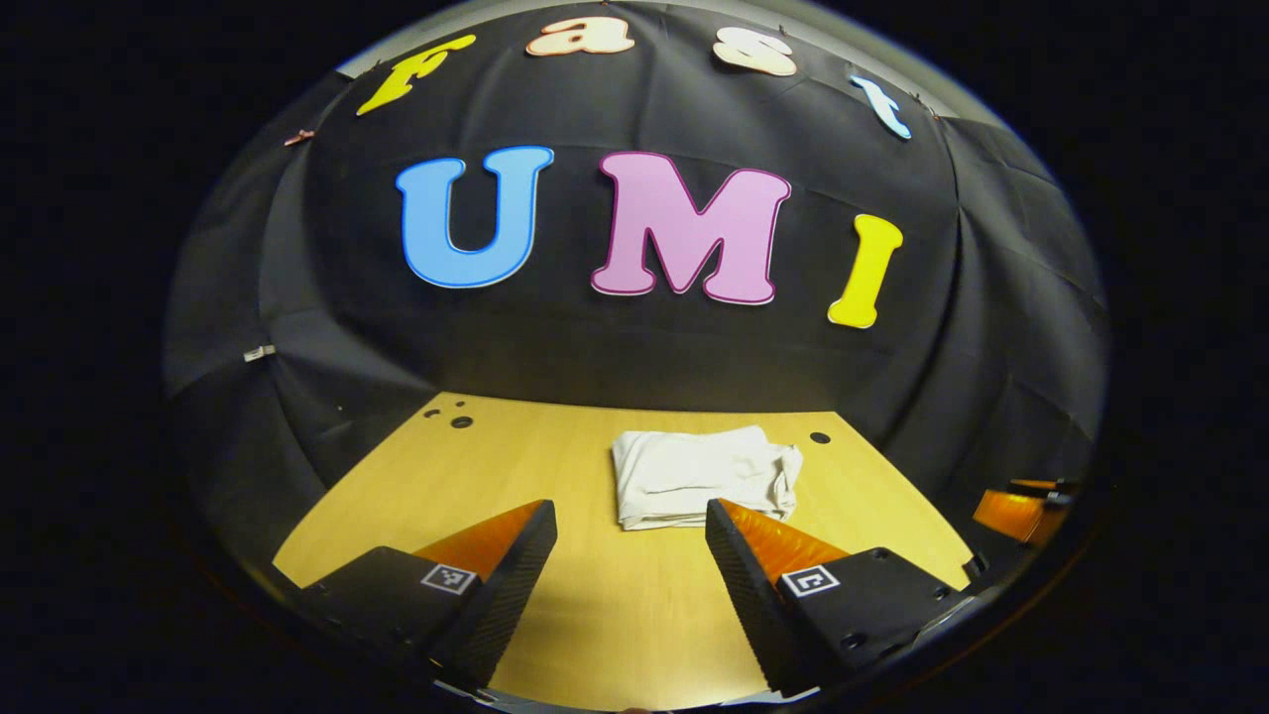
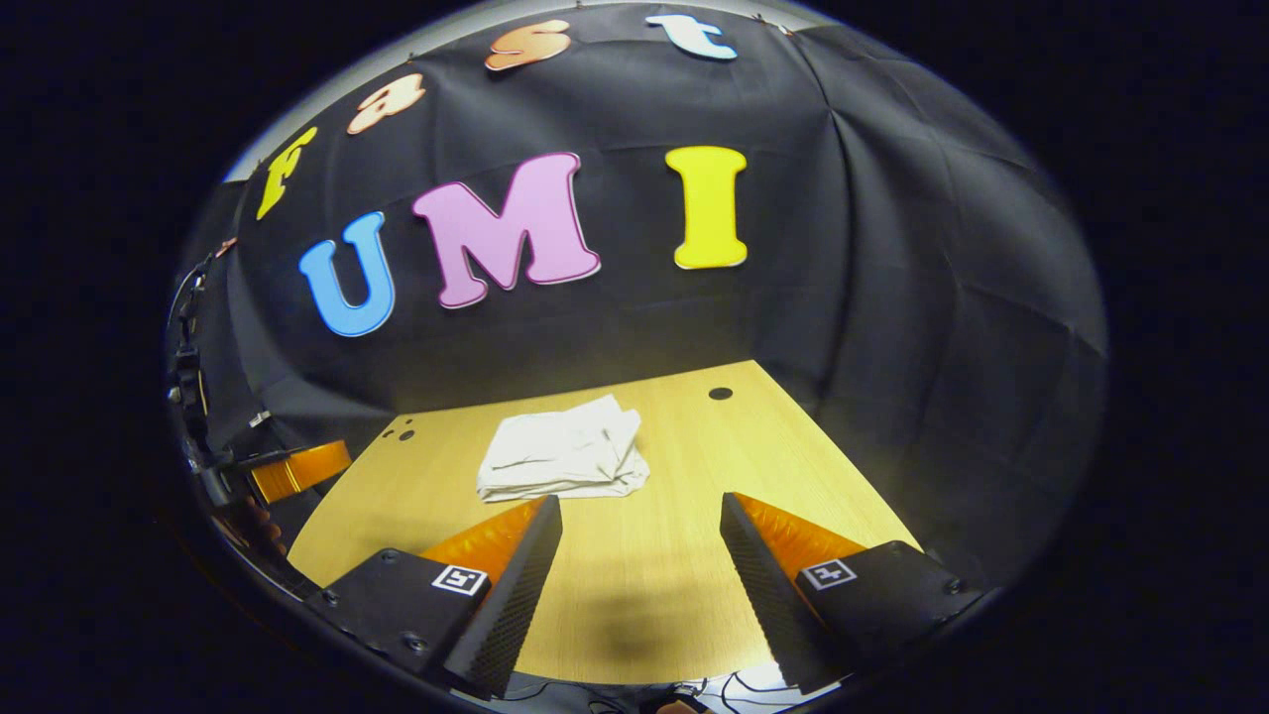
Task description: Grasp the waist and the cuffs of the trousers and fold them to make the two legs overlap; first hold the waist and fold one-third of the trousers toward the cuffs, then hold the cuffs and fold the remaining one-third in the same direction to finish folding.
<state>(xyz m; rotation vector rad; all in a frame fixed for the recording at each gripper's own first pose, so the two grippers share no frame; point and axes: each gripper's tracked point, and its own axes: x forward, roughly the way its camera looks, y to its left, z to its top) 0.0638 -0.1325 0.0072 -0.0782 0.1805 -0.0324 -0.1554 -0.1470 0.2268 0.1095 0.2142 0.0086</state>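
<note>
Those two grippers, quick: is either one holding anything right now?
Left gripper: open, holding nothing, short of the folded white cloth trousers on the light wooden table.
Right gripper: open, holding nothing.

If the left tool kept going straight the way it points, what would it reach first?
Probably the folded white cloth trousers on the wooden table, lying just ahead, slightly toward its right finger. The left tool is open; depth is uncertain.
</note>
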